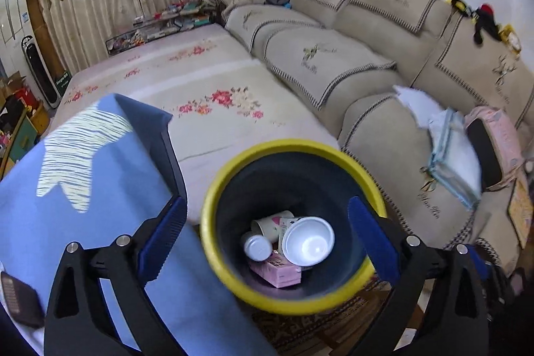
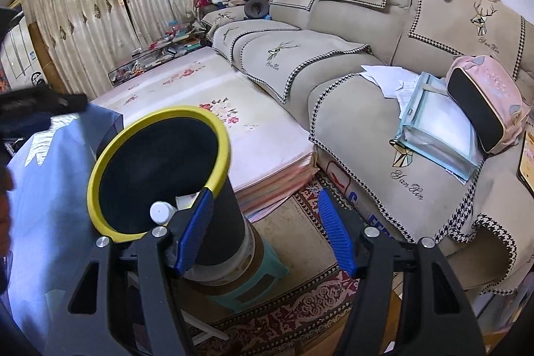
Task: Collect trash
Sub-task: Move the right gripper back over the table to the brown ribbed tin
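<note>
**Inspector:** Trash bin (image 1: 290, 224), dark with a yellow rim, stands on a small teal stool (image 2: 258, 276) over the patterned rug (image 2: 300, 299), beside the blue-draped table (image 1: 100, 189) and in front of the beige sofa (image 1: 333, 62).

**Clerk:** Contents?

**Inspector:** A white foam bowl (image 1: 307, 241), a paper cup (image 1: 270, 224), a white-capped bottle (image 1: 256, 246) and a pink box (image 1: 277, 272), all lying at the bottom.

**Clerk:** Left gripper (image 1: 267, 239)?

**Inspector:** Poised directly above the bin mouth, jaws spread wide, nothing between the pads.

**Clerk:** Right gripper (image 2: 263, 226)?

**Inspector:** Jaws apart and empty, held just beside the bin; its left finger overlaps the rim in view, but contact cannot be confirmed.
</note>
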Demonstrator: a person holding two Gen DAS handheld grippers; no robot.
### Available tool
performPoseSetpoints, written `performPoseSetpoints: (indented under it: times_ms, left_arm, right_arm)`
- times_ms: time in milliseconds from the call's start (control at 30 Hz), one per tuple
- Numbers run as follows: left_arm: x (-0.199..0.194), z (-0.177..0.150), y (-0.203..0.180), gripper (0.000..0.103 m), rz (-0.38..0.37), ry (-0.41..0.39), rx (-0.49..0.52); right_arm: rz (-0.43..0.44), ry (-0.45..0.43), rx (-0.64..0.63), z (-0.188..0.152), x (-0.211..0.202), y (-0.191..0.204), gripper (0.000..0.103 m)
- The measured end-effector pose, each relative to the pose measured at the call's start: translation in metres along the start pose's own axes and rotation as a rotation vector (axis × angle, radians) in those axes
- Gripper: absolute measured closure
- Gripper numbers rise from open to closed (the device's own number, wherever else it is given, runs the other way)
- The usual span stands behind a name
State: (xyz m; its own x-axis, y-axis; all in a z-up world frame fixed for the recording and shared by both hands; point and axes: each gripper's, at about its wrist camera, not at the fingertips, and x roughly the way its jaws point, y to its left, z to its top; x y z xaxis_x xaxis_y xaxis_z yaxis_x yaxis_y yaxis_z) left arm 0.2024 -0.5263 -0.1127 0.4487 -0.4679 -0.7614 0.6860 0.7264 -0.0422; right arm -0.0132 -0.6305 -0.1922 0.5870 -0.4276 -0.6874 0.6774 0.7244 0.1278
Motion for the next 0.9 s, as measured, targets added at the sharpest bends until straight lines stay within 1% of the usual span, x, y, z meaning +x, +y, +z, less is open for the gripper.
performPoseSetpoints:
  times_ms: [33,100,200,233,300,400,467,500,533,567,600,800,900]
  left_arm:
    - [-0.017,-0.002,0.007,0.005,-0.006,-0.028,-0.003]
    - [-0.048,-0.007,0.022,0.005,-0.002,-0.076,-0.007]
    - [-0.098,-0.022,0.055,0.005,0.024,-0.165,-0.034]
    - [-0.115,-0.027,0.071,0.005,0.038,-0.192,-0.047]
    - [-0.139,-0.038,0.098,0.005,0.067,-0.229,-0.072]
    - [-0.179,-0.06,0.147,0.005,0.15,-0.294,-0.121]
    - [-0.205,-0.078,0.184,0.005,0.23,-0.349,-0.16]
    - [-0.214,-0.085,0.197,0.005,0.257,-0.365,-0.174]
    - [-0.225,-0.096,0.218,0.005,0.303,-0.387,-0.196]
    - [-0.232,-0.102,0.233,0.005,0.327,-0.395,-0.208]
    - [-0.239,-0.112,0.252,0.005,0.368,-0.404,-0.23]
    - [-0.262,-0.159,0.342,0.005,0.557,-0.44,-0.369]
    - [-0.266,-0.181,0.38,0.005,0.621,-0.459,-0.426]
  right_arm:
    - [0.004,0.001,-0.005,0.0,0.0,0.001,0.04]
    - [0.011,0.004,-0.019,-0.001,-0.001,0.008,0.04]
    - [0.032,0.007,-0.053,-0.002,-0.005,0.026,0.04]
    - [0.04,0.008,-0.061,-0.002,-0.007,0.03,0.04]
    - [0.056,0.005,-0.082,-0.002,-0.011,0.044,0.04]
    - [0.084,0.0,-0.111,0.0,-0.017,0.061,0.04]
    - [0.112,0.0,-0.143,0.0,-0.021,0.081,0.039]
    - [0.137,0.006,-0.164,0.0,-0.022,0.095,0.039]
    - [0.154,0.013,-0.178,-0.001,-0.022,0.104,0.039]
    - [0.182,0.022,-0.204,-0.003,-0.023,0.119,0.039]
    - [0.197,0.025,-0.218,-0.003,-0.024,0.128,0.039]
    - [0.417,0.097,-0.364,-0.021,-0.032,0.229,0.039]
    - [0.518,0.116,-0.449,-0.034,-0.044,0.283,0.039]
